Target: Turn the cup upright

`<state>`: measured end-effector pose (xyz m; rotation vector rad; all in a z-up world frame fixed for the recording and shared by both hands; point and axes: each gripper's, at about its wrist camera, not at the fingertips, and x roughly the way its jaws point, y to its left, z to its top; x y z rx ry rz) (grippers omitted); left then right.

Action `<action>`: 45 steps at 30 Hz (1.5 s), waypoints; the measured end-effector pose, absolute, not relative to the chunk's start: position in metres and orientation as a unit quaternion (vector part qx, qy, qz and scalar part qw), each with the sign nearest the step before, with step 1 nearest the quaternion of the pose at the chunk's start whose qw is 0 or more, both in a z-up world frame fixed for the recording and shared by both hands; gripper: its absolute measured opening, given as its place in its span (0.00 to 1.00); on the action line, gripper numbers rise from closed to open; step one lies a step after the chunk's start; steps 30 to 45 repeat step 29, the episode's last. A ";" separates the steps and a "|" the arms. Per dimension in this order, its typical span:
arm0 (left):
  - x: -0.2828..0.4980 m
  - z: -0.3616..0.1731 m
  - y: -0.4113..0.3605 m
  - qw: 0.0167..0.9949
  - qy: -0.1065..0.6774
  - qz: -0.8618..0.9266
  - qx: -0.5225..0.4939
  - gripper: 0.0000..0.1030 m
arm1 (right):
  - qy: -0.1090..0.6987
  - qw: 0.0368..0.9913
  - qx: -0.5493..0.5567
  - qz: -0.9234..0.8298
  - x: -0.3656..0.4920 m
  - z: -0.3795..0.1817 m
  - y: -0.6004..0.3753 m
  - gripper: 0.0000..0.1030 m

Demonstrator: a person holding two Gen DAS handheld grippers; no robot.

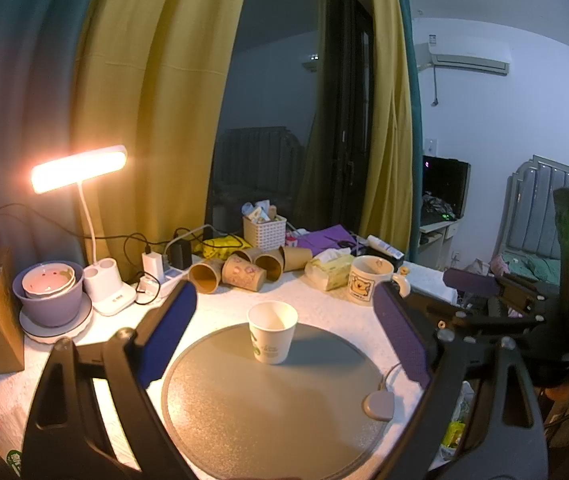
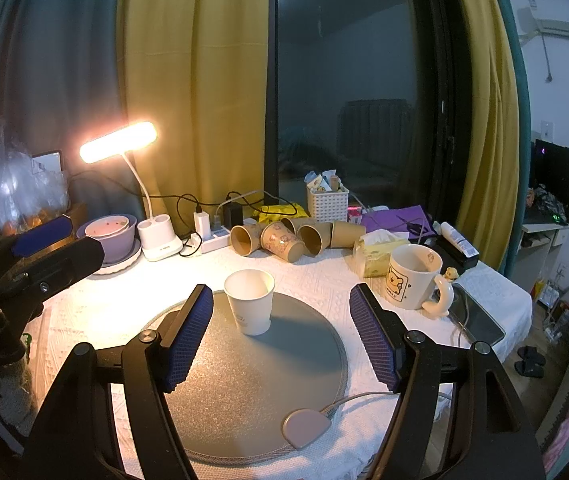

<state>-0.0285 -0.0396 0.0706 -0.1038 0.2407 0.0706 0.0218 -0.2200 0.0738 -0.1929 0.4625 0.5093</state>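
Note:
A white paper cup [image 1: 271,332] stands upright, mouth up, on the far part of a round grey mat [image 1: 268,400]. It also shows in the right wrist view [image 2: 250,301] on the same mat [image 2: 244,380]. My left gripper [image 1: 284,304] is open and empty, drawn back from the cup, its blue pads wide apart. My right gripper [image 2: 280,300] is open and empty too, behind the cup. The right gripper shows at the right of the left wrist view [image 1: 484,288]; the left gripper shows at the left of the right wrist view [image 2: 44,244].
Several brown paper cups [image 2: 284,238] lie on their sides at the back. A bear mug [image 2: 414,278] stands right, next to a tissue pack [image 2: 376,254]. A lit desk lamp [image 2: 152,236], bowls [image 2: 110,236], a white basket [image 2: 326,202] and a pink puck with cable [image 2: 306,426] are around.

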 end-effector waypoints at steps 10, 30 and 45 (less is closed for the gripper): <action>-0.028 0.071 -0.040 0.991 0.120 0.035 -0.052 0.88 | 0.227 0.937 -0.094 0.249 0.023 0.075 -0.220 0.72; -0.027 0.070 -0.045 0.991 0.119 0.027 -0.051 0.88 | 0.228 0.936 -0.095 0.249 0.023 0.074 -0.219 0.72; -0.027 0.070 -0.045 0.991 0.119 0.027 -0.051 0.88 | 0.228 0.936 -0.095 0.249 0.023 0.074 -0.219 0.72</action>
